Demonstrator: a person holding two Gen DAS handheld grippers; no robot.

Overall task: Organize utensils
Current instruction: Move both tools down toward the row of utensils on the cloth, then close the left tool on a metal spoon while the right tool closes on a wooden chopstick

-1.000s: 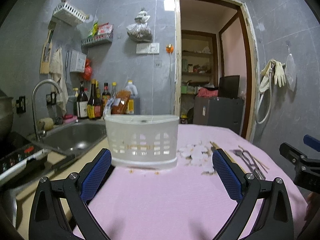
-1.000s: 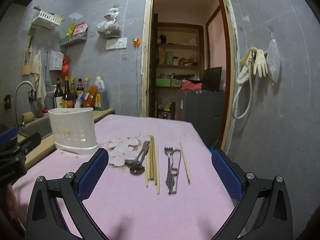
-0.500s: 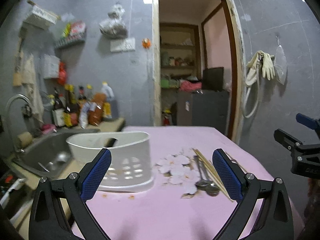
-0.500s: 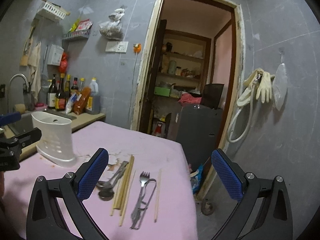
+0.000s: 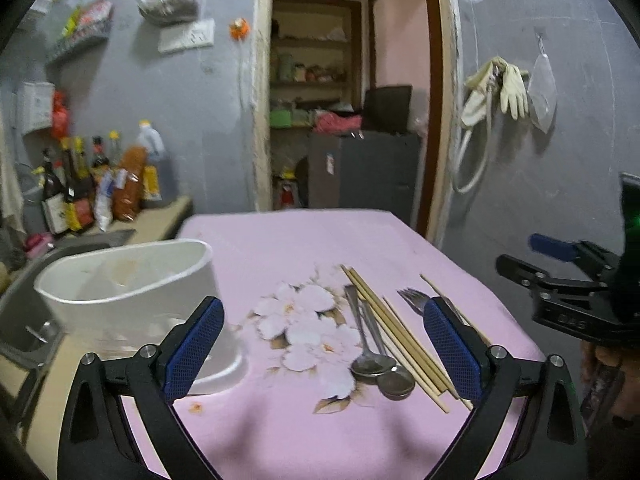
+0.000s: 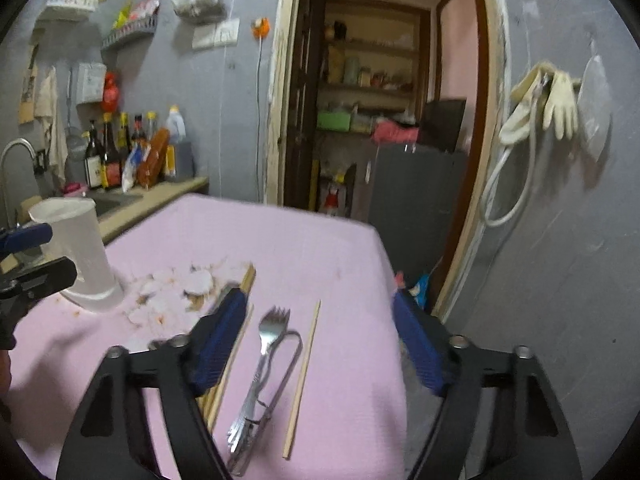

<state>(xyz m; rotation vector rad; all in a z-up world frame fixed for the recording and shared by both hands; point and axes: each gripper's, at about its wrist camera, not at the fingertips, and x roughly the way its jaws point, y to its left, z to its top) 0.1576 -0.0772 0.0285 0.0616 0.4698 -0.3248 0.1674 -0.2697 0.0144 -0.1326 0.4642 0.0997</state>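
A white utensil holder [image 5: 132, 288] stands at the left of the pink tablecloth [image 5: 280, 248]; it also shows in the right wrist view [image 6: 84, 248]. Two spoons [image 5: 378, 360], several wooden chopsticks [image 5: 400, 336] and forks [image 5: 412, 300] lie to its right. My left gripper [image 5: 322, 344] is open and empty above the cloth, between holder and utensils. My right gripper [image 6: 320, 344] is open and empty, low over the forks [image 6: 260, 372] and a single chopstick [image 6: 304, 372]. More chopsticks [image 6: 228, 368] lie under its left finger [image 6: 218, 340].
A sink with a tap [image 6: 12, 160] and a counter with bottles [image 6: 120, 148] lie left of the table. An open doorway [image 6: 380, 100] and a grey cabinet [image 6: 412, 188] stand behind. The table's right edge [image 6: 396, 320] drops beside the grey wall.
Both grippers have swung right and tilted down. The left one moved from facing the holder to over the flower print and spoons. The right one dropped closer over the forks and chopsticks.
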